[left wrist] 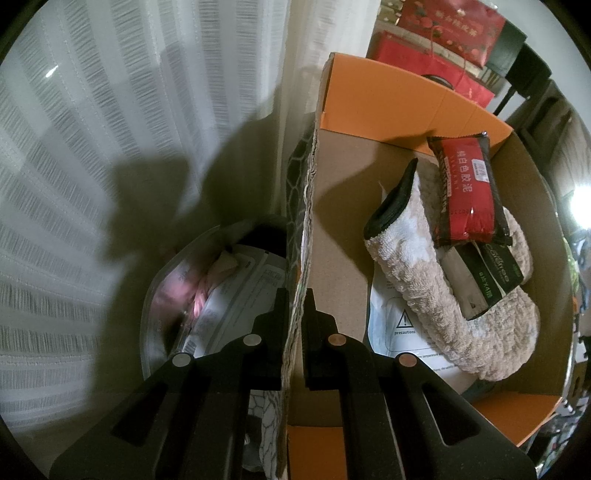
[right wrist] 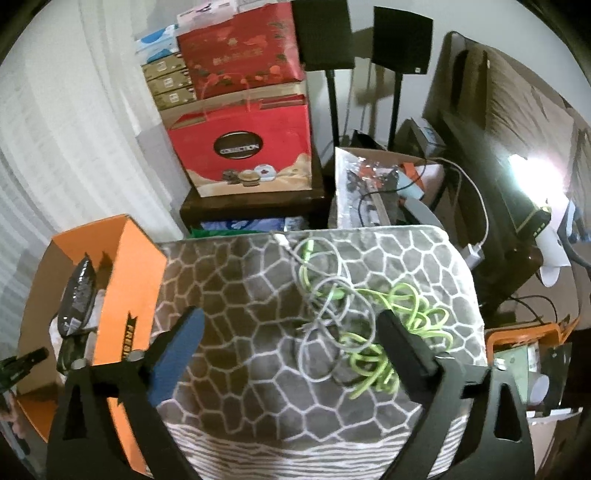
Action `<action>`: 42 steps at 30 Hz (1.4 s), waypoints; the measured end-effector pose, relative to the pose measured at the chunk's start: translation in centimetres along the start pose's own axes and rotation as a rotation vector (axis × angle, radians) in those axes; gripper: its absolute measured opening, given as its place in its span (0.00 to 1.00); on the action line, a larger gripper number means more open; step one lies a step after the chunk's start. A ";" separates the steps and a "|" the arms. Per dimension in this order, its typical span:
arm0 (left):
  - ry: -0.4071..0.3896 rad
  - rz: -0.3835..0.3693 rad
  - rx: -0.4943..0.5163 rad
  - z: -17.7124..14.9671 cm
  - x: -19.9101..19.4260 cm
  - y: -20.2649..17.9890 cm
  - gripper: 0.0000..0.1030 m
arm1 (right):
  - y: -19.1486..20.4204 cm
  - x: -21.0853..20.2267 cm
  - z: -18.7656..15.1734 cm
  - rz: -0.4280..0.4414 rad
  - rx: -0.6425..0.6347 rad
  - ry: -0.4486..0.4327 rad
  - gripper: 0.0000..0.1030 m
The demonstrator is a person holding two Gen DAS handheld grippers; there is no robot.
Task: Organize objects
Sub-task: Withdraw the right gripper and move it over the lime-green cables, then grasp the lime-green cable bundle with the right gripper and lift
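My left gripper [left wrist: 297, 295] is shut on the near side wall of an orange cardboard box [left wrist: 388, 99]. Inside the box lie a beige towel [left wrist: 424, 273], a red packet [left wrist: 465, 192], dark small boxes [left wrist: 491, 273] and a white printed sheet [left wrist: 391, 325]. In the right wrist view my right gripper [right wrist: 290, 315] stands wide open over a tangle of green cable [right wrist: 406, 306] and grey cable [right wrist: 332, 295]. Nothing is pinched between its fingers. The cables rest on a grey honeycomb-patterned blanket [right wrist: 240, 288]. The orange box [right wrist: 129, 277] stands at the blanket's left edge.
A clear plastic pouch of papers [left wrist: 207, 295] lies left of the box, beside a white curtain [left wrist: 92, 184]. Behind the blanket stand red gift bags [right wrist: 243, 155], two black speakers on stands [right wrist: 325, 33] and a cluttered carton [right wrist: 380, 177]. An orange bin [right wrist: 524, 339] sits at the right.
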State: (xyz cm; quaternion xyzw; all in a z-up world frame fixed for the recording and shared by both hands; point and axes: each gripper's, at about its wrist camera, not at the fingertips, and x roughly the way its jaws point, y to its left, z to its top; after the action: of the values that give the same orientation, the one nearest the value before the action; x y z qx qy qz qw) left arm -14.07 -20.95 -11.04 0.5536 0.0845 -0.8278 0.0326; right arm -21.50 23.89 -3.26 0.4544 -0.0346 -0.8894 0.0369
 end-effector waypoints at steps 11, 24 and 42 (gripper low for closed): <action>0.001 0.002 0.000 -0.1 0.1 0.3 0.05 | -3.4 0.5 -0.4 -0.036 0.036 0.007 0.99; 0.001 0.006 0.000 -0.1 0.1 0.4 0.05 | -6.6 1.9 -0.6 -0.050 0.049 0.022 0.99; 0.001 0.008 0.000 -0.1 0.1 0.3 0.06 | -8.1 5.1 -1.9 -0.018 0.091 0.090 0.99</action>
State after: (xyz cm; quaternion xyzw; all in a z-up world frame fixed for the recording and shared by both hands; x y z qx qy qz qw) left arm -13.92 -21.24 -11.18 0.5544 0.0822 -0.8274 0.0360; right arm -23.20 31.40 -9.28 0.4954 -0.0694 -0.8658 0.0099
